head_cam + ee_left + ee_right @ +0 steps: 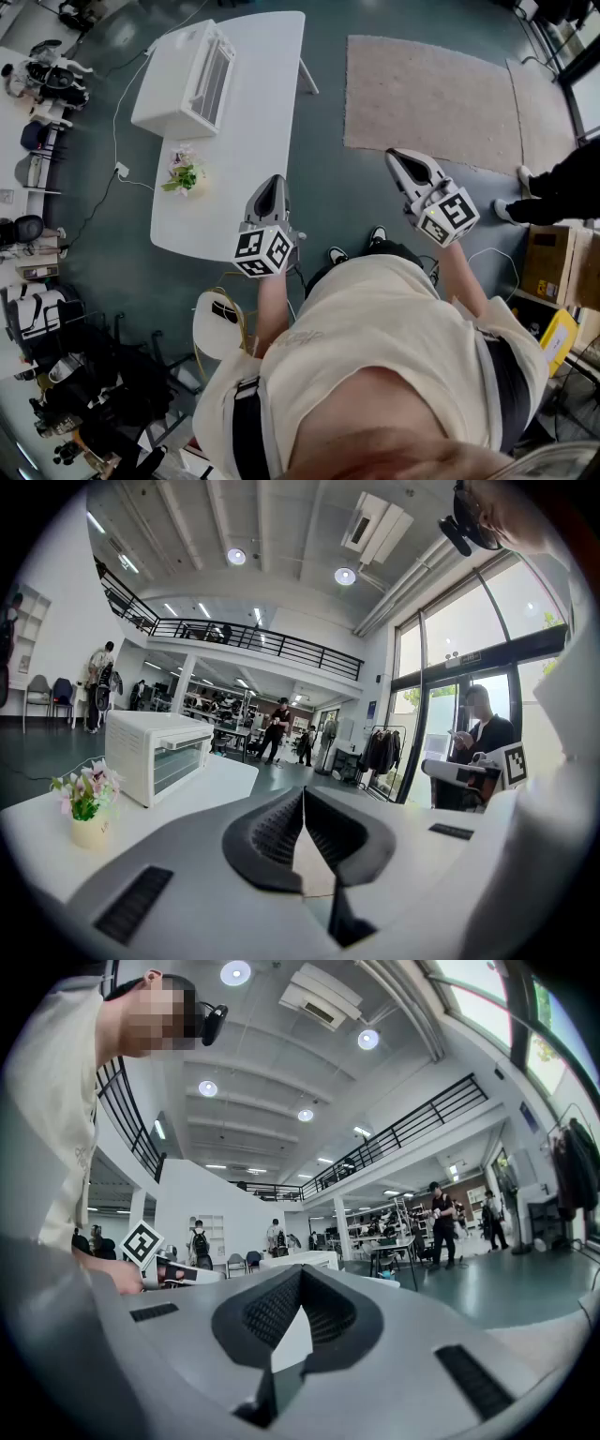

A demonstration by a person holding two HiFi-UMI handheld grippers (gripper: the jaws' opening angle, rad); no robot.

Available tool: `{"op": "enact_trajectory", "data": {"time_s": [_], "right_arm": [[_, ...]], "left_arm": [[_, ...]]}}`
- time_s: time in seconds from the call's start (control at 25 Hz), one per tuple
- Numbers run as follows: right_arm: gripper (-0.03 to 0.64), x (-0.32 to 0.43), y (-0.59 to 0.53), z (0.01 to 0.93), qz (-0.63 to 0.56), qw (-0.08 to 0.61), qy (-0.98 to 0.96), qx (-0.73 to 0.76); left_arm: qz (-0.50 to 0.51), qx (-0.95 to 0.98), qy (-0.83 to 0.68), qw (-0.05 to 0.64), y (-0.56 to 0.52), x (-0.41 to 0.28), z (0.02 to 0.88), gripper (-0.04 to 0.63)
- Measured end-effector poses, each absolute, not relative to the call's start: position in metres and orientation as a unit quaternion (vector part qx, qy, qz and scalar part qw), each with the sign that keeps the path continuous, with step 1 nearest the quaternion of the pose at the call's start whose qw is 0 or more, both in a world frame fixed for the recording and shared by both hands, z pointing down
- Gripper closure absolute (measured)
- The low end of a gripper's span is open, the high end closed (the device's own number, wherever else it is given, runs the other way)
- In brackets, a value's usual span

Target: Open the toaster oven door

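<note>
1. While you stand at the near end of the long white surface (267, 84), nothing on it is within reach yet. The task's thing lies toward the far end.
2. The toaster oven (183, 80) sits at the far left corner, well apart from both tools. It looks like a light sheet-metal box, so expect it to slide or tip toward you if you pull hard.
3. Its glass-fronted door (178, 769) is shut and faces across the surface. It probably hinges along the bottom and drops down stiffly. Treat the glass as fragile and keep off it.
4. The left tool (272, 185) and the right tool (398, 156) both have their jaws pressed together with nothing between them. Either one must spread before it can take hold.
5. The small flower pot (185, 175) stands near the left edge, between you and the oven. It looks light and easy to topple, so pass to its right.
6. The handle (184, 742) is a smooth bar along the door's top edge, likely slippery. Take it at the middle and pull outward and down, steadying the oven's top with the other tool if it shifts.
</note>
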State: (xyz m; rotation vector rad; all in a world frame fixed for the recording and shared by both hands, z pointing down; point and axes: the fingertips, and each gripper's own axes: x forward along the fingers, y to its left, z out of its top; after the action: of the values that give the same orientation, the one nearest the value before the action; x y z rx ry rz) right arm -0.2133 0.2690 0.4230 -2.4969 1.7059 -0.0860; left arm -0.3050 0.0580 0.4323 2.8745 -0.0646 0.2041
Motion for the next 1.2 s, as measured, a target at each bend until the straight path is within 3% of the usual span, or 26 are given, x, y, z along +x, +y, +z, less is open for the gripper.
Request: {"op": "enact_trajectory", "data": {"time_s": [0.6, 1.2], "right_arm": [[0.611, -0.174, 0.287, 0.412, -0.013, 0.076, 0.567, -0.82], [0.612, -0.136, 0.304, 0.433, -0.02, 0.033, 0.581, -0.813]], "left_arm": [[0.073, 0.991, -0.011, 0.113, 0.086, -0.265, 0.42, 0.574], [0.075, 0.992, -0.014, 0.097, 0.113, -0.214, 0.426, 0.574]]}}
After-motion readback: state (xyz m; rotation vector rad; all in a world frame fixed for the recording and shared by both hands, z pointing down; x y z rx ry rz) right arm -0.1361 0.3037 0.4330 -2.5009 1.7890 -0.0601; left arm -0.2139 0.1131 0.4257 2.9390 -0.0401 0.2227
